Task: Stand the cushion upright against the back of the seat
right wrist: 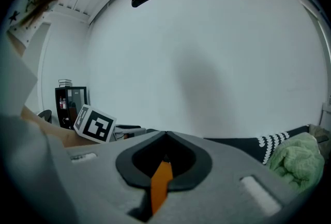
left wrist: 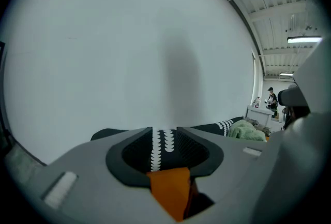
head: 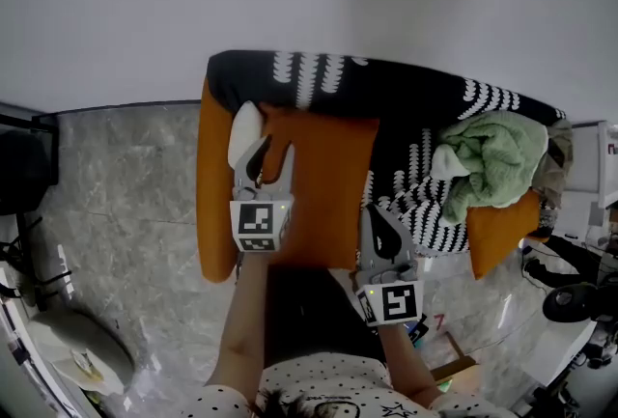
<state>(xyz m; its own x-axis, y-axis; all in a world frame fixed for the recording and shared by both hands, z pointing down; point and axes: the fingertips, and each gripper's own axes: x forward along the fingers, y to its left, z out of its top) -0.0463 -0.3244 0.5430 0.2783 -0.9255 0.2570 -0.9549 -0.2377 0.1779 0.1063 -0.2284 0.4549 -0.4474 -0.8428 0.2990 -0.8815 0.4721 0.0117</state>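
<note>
Mid-seat, propped vs. black backrest [head: 406,93]: orange cushion [head: 323,184]. L gripper [head: 261,153] at its 9 o'clock edge, jaws spread w/ fabric loose between, prob. letting go. R gripper [head: 379,225] at 5 o'clock pinches the corner to steady it.

Left gripper [head: 259,155] and right gripper [head: 382,225] — grey shells, black-and-white marker cubes; top [head: 319,389] white, dark-dotted.

Both forearms reach forward, the left hand-held gripper [head: 257,148] with jaws parted, the right hand-held gripper [head: 379,218] pinched tight.
</note>
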